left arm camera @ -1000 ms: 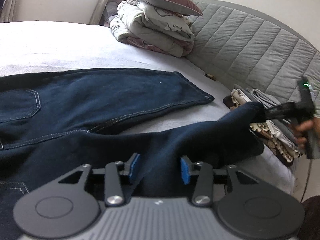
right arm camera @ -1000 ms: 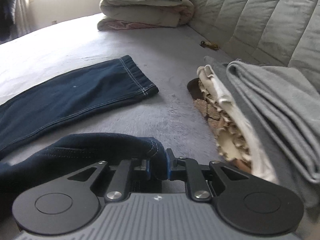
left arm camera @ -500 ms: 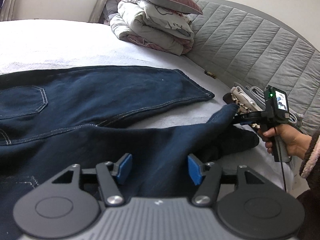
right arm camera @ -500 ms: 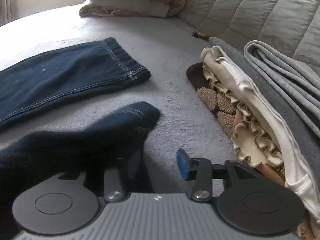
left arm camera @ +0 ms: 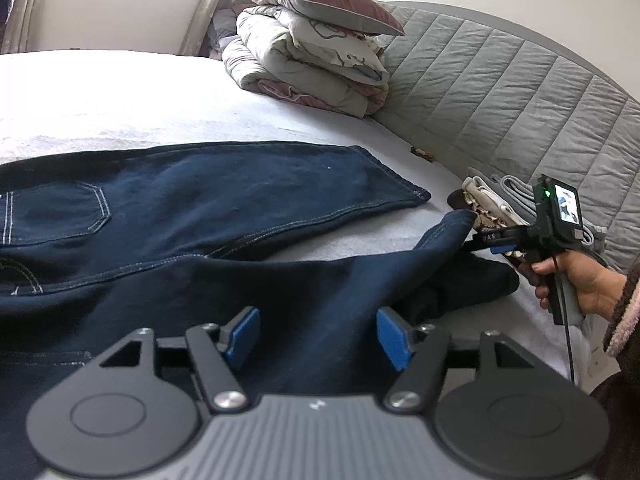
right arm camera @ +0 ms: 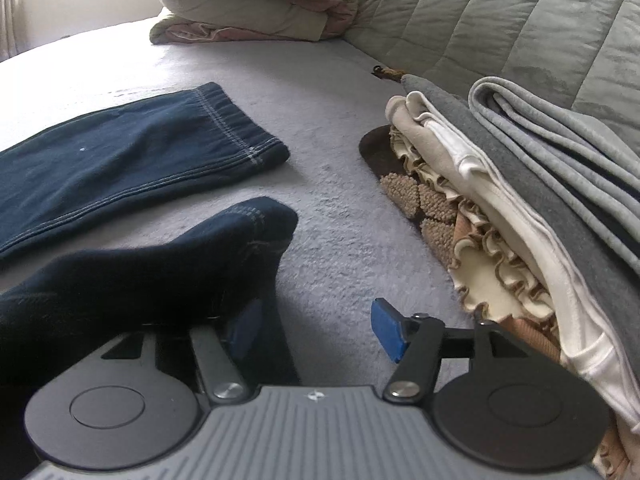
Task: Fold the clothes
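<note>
Dark blue jeans point(left arm camera: 208, 200) lie spread on the bed. The far leg lies flat, its hem point(right arm camera: 236, 128) toward the headboard. The near leg point(left arm camera: 320, 280) is bunched, and its hem end point(right arm camera: 256, 220) is draped over my right gripper's left finger. My left gripper point(left arm camera: 316, 336) is open, with the near leg's fabric lying between its blue pads. My right gripper point(right arm camera: 316, 324) is open; it also shows in the left wrist view point(left arm camera: 492, 240), held by a hand at the leg's end.
A stack of folded clothes point(right arm camera: 500, 184) lies at the right by the quilted grey headboard point(left arm camera: 500, 92). Folded bedding topped by a pillow point(left arm camera: 316, 44) sits at the far end of the bed point(right arm camera: 340, 208). A small brown object point(right arm camera: 386, 73) lies by the headboard.
My right gripper opened and let go of the near leg's hem, which now lies draped over its left finger. My left gripper opened wider. The near leg dropped lower.
</note>
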Demonstrator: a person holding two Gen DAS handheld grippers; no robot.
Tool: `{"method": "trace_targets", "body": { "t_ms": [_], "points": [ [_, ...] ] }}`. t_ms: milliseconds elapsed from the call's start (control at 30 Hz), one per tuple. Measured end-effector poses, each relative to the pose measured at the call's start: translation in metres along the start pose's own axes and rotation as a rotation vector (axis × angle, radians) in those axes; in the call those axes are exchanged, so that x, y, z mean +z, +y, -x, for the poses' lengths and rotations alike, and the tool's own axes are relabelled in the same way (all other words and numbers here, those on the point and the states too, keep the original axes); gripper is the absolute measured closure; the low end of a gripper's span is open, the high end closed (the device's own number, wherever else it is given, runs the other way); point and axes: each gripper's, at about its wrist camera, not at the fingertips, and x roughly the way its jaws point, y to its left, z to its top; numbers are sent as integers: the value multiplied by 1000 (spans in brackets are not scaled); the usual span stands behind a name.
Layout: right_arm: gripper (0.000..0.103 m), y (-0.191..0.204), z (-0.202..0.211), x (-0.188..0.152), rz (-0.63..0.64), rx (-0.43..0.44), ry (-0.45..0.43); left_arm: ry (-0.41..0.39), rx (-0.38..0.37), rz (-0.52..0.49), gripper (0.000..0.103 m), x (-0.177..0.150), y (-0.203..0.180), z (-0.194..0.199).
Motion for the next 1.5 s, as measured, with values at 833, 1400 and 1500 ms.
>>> {"method": "trace_targets", "body": {
  "t_ms": [833,1400,1500],
  "points": [
    [38,-41,63,-77,-292,247,39,21,78,-35,27,-21,4,10],
    [30,-25,92,-129,-337,299,-23,7,158,-33,15,-45,3,27],
    [30,-24,96,-132,-367,329,-17,2,167,-43,12,-51,4,28]
  ]
}}
